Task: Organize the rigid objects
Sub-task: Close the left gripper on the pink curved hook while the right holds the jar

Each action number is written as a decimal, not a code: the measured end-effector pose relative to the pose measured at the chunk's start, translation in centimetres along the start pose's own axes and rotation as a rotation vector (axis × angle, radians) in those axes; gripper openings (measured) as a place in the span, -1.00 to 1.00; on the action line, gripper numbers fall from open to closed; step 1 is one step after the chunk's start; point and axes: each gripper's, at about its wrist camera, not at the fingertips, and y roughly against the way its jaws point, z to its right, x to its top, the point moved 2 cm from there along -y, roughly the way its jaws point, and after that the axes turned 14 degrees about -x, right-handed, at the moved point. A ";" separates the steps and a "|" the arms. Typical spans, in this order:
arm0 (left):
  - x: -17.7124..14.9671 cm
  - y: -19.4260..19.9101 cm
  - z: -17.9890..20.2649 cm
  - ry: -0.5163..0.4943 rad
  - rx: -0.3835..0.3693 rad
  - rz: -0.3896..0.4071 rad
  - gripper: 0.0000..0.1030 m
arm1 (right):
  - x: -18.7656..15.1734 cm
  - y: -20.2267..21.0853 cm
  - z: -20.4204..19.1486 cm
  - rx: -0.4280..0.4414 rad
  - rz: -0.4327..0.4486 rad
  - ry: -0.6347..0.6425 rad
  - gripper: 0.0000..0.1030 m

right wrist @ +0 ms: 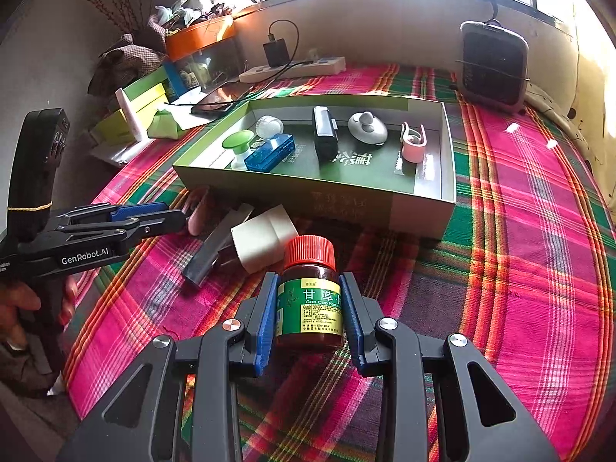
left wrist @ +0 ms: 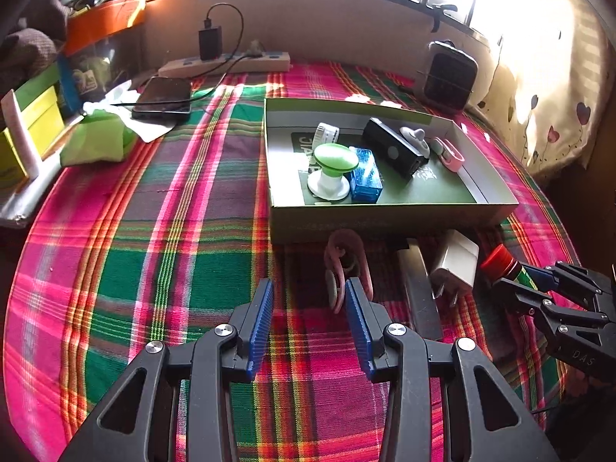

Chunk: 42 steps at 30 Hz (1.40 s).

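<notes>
While right gripper (right wrist: 308, 300) clamps the bottle (right wrist: 310, 292) | left gripper (left wrist: 309, 300) half-open, empty | charger (right wrist: 263, 238), clip (left wrist: 344, 265) crowd the box (right wrist: 419, 208)

The brown bottle (right wrist: 310, 300) carries a green-and-yellow label reading "甘草" and "Gan Cao Pian". The left claw (right wrist: 169, 213) bears "GenRobot.AI" in white; the right claw (left wrist: 516, 275) shows "DAS".

The box's (left wrist: 385, 219) near wall hides part of the pink clip (left wrist: 346, 261); the bottle's (right wrist: 311, 300) fine print stays unreadable.
</notes>
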 end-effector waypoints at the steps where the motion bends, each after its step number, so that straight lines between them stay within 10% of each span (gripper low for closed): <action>1: 0.0 0.0 -0.2 0.004 0.000 0.001 -0.28 | 0.0 0.0 0.0 0.000 -0.002 -0.001 -0.35; 42: 1.4 -2.4 0.9 -0.071 -0.061 0.023 -0.29 | 0.2 -0.6 0.5 -0.084 -0.023 -0.014 -0.35</action>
